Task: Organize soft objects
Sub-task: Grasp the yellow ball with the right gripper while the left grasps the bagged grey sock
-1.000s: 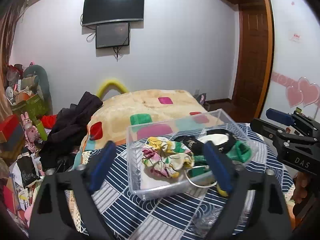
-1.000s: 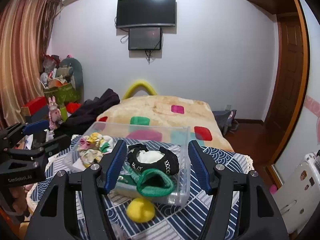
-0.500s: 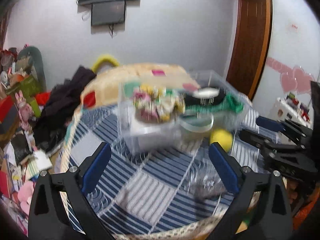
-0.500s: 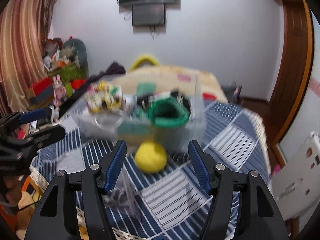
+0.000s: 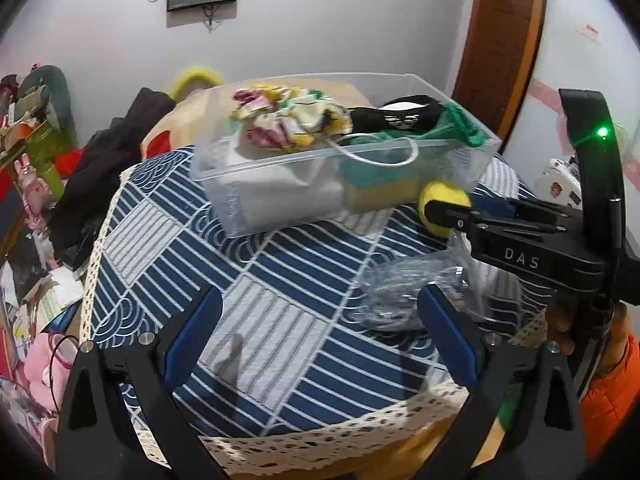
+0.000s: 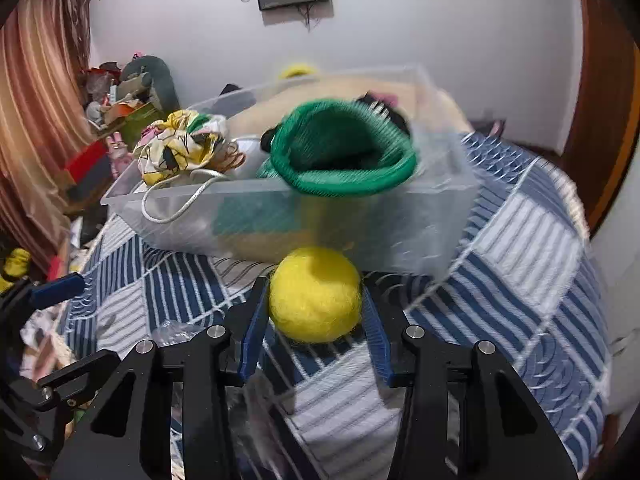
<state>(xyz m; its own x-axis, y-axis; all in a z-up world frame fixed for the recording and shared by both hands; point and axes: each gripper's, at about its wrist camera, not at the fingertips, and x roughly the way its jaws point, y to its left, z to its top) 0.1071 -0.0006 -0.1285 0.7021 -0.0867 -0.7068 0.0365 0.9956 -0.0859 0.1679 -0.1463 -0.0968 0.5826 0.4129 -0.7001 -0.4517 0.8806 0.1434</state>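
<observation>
Since the yellow ball (image 6: 315,295) was the one soft thing sitting outside the clear bin (image 6: 404,236), I had the right gripper (image 6: 314,312) down low on the tablecloth (image 5: 256,312) with its blue pads against both sides of the ball, so it looked closed on it, or at least right at contact. The ball sat just in front of the bin's near wall, almost touching it, which I figure is why I came in from the open side rather than over the top. Everything else soft was piled in the bin already: the floral cloth bundle (image 5: 288,118), the green knit thing (image 6: 344,152) flopped over the rim, and something black (image 5: 394,118) behind it, so the bin was pretty full and I'd guess the ball needed to be lifted well clear of the rim to land on the heap. My left gripper (image 5: 320,326) hung back over the near edge of the table with its fingers spread wide, holding nothing, basically out of the way. A crinkly clear plastic bag (image 5: 416,292) lay close to the left gripper's right finger, near enough that I'd worry about snagging it. The right wrist view was a bit blurry, so I couldn't swear how firm the squeeze was.
</observation>
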